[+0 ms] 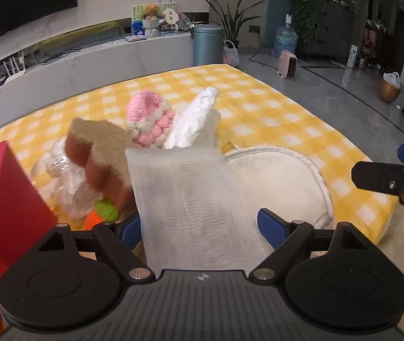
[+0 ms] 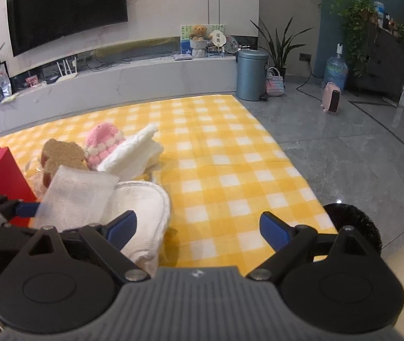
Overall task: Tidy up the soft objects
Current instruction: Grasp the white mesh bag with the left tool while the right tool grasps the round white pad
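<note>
A home living room: a large black wall-mounted television (image 2: 67, 8) upper left, a long white marble media shelf (image 2: 133, 78) below it, leafy green houseplants (image 2: 280, 44) upper right.

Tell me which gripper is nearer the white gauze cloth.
Left. The left gripper has the white gauze cloth between its open fingers; the right gripper is open, off to the cloth's right over the yellow checked blanket.
</note>
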### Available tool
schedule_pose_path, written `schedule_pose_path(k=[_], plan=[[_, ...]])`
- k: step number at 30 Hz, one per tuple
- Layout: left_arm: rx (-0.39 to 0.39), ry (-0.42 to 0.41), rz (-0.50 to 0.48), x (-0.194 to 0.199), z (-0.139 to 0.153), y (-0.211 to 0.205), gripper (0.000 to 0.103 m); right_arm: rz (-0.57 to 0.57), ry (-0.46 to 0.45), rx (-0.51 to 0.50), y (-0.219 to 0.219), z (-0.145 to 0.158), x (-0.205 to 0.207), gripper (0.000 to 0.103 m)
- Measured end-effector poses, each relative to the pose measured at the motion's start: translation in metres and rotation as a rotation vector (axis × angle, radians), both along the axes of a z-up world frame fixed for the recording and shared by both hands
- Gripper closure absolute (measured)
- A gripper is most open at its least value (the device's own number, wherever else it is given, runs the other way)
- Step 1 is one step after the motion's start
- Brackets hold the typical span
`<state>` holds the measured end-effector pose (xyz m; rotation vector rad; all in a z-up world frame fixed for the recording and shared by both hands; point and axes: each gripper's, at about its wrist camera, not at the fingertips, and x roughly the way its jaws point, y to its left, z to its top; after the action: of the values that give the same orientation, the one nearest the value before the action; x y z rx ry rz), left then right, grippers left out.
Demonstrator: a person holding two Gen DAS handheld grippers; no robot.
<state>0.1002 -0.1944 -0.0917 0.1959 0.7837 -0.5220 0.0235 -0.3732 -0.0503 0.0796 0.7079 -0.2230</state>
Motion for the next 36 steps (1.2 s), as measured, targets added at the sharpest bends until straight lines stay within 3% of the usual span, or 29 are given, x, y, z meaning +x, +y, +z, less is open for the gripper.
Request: schedule_pose_path(k=[8, 9, 10, 11, 14, 21, 25, 30, 32, 33, 34, 36], plan=[[0.058, -0.055, 0.054, -0.003, -0.002, -0.001, 0.063, -0.074, 0.023, -0.009, -0.013, -0.009, 0.009, 0.011], [0.06, -0.062, 0.046, -0.004, -0.001, 0.0, 0.073, -0.07, 0.025, -0.016, -0.012, -0.01, 0.01, 0.011], [0.066, -0.075, 0.046, -0.005, 0.001, 0.001, 0.092, -0.065, 0.025, -0.028, -0.011, -0.01, 0.01, 0.011], [0.08, -0.091, 0.054, -0.008, 0.004, 0.003, 0.096, -0.063, 0.025, -0.042, -0.009, -0.01, 0.013, 0.011], [0.06, -0.096, 0.049, -0.01, 0.014, 0.013, 0.1, -0.053, 0.031, -0.045, -0.006, -0.013, 0.019, 0.011], [-0.02, -0.118, 0.069, -0.012, 0.039, 0.036, 0.1, 0.051, 0.123, 0.08, 0.003, -0.035, 0.031, 0.008], [-0.064, -0.135, 0.09, -0.013, 0.057, 0.051, 0.1, 0.107, 0.162, 0.102, 0.016, -0.053, 0.04, 0.008], [-0.063, -0.163, 0.109, -0.016, 0.073, 0.065, 0.1, 0.148, 0.147, 0.181, 0.017, -0.063, 0.044, 0.04], [-0.052, -0.173, 0.125, -0.017, 0.076, 0.068, 0.1, 0.168, 0.113, 0.244, 0.012, -0.064, 0.044, 0.065], [-0.047, -0.171, 0.13, -0.016, 0.077, 0.069, 0.1, 0.162, 0.107, 0.279, 0.009, -0.064, 0.044, 0.07], [-0.047, -0.168, 0.135, -0.016, 0.077, 0.07, 0.1, 0.147, 0.104, 0.306, 0.005, -0.063, 0.045, 0.087], [-0.047, -0.167, 0.144, -0.016, 0.078, 0.073, 0.1, 0.137, 0.09, 0.332, 0.0, -0.058, 0.044, 0.092]])
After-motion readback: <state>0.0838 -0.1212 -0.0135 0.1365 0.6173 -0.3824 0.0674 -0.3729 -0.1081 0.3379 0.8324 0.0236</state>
